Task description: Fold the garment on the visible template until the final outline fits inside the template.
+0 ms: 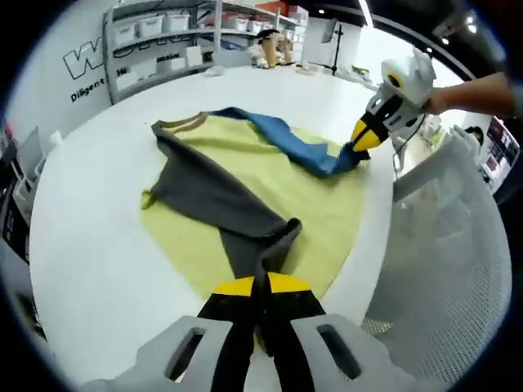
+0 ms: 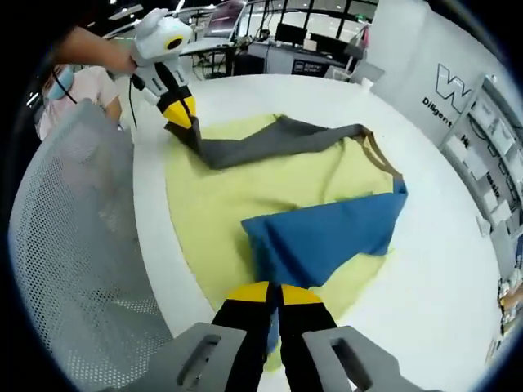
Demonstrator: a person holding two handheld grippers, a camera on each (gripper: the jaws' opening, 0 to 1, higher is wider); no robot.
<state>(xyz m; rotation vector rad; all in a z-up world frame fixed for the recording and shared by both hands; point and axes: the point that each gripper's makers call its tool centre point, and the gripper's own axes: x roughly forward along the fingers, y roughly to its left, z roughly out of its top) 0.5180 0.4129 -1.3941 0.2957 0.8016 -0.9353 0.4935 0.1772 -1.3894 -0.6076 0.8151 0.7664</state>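
A garment with a grey half (image 1: 221, 196) and a blue half (image 1: 286, 139) lies on a yellow-green template (image 1: 327, 212) on the white round table (image 1: 98, 245). My left gripper (image 1: 261, 287) is shut on the grey hem corner at the template's near edge. In the right gripper view the same gripper (image 2: 181, 114) pinches the grey part (image 2: 270, 143). My right gripper (image 2: 274, 294) is shut on the blue part (image 2: 327, 237). It appears across the table in the left gripper view (image 1: 364, 139), clamping the blue fabric. A tan collar (image 2: 377, 151) lies at the far end.
A white mesh chair (image 1: 441, 261) stands against the table edge beside the template, also seen as the mesh chair (image 2: 73, 245). Shelves with bins (image 1: 180, 33) and desks stand beyond the table. A person's hand (image 1: 474, 94) holds the right gripper.
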